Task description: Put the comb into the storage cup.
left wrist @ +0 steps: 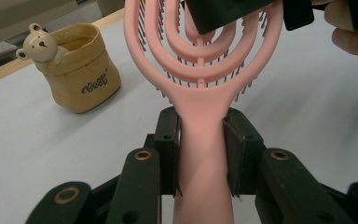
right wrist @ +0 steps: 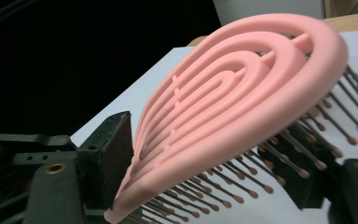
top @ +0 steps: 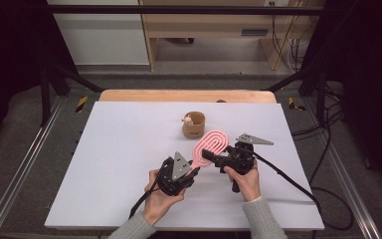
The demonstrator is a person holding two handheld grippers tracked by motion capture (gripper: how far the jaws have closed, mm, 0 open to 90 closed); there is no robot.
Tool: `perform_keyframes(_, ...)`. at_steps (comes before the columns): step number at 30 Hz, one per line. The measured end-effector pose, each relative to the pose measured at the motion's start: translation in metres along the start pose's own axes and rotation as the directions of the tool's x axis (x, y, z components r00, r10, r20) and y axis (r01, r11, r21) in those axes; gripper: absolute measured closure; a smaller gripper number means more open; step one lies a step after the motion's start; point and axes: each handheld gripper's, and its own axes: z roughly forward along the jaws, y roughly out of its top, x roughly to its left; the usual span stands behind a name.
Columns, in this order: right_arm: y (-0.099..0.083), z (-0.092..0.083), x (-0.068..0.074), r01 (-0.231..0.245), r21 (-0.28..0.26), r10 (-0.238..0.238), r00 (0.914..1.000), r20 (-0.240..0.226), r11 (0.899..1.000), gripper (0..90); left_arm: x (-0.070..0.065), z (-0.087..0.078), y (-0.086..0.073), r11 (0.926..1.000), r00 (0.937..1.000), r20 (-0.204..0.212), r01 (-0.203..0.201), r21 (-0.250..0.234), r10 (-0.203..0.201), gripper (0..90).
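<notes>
A pink hairbrush (top: 213, 142) with a looped open head is held up over the white table (top: 119, 149). My left gripper (top: 195, 172) is shut on its handle; in the left gripper view both pads (left wrist: 168, 149) clamp the pink handle (left wrist: 203, 140). My right gripper (top: 210, 155) reaches in from the right and straddles the brush head. In the right gripper view one pad (right wrist: 116, 158) lies against the head's smooth back (right wrist: 242, 84) and the other sits at the bristle tips. The right gripper (left wrist: 219, 14) shows at the top of the left gripper view.
A small tan cup (top: 194, 124) with a bear figure (left wrist: 37, 44) on its rim stands just behind the brush. The table's wooden far edge (top: 186, 95) lies beyond. Cables trail from both grippers toward the front and right.
</notes>
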Motion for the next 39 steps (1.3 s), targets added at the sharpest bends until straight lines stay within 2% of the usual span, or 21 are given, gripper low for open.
perform_keyframes(1,0.0003,0.0,-0.0001,-0.007,0.005,0.007,0.9999,-0.013,1.0,34.1,-0.0003,0.0003,-0.0001,1.0,1.0,0.001,0.001,0.0,-0.001,69.0)
perform_keyframes(14,0.0014,-0.0002,-0.0006,-0.052,0.022,0.053,0.9981,-0.032,0.998,45.4,-0.0022,0.0025,-0.0021,0.9999,0.9998,-0.011,-0.014,0.0,0.014,69.1)
perform_keyframes(26,0.0022,-0.0024,0.0008,-0.055,0.02,0.056,0.9968,-0.058,0.998,53.3,-0.0027,0.0061,-0.0042,0.9997,0.9996,-0.017,-0.023,0.004,0.023,69.2)
perform_keyframes(35,0.0025,-0.0044,0.0028,-0.062,0.02,0.064,0.9924,-0.105,0.998,60.1,-0.0035,0.0088,-0.0057,0.9993,0.9992,-0.02,-0.035,0.014,0.035,69.5)
perform_keyframes(39,0.0025,-0.0048,0.0035,-0.064,0.021,0.066,0.9916,-0.111,0.998,60.9,-0.004,0.0097,-0.0059,0.9993,0.9993,-0.017,-0.034,0.014,0.034,69.5)
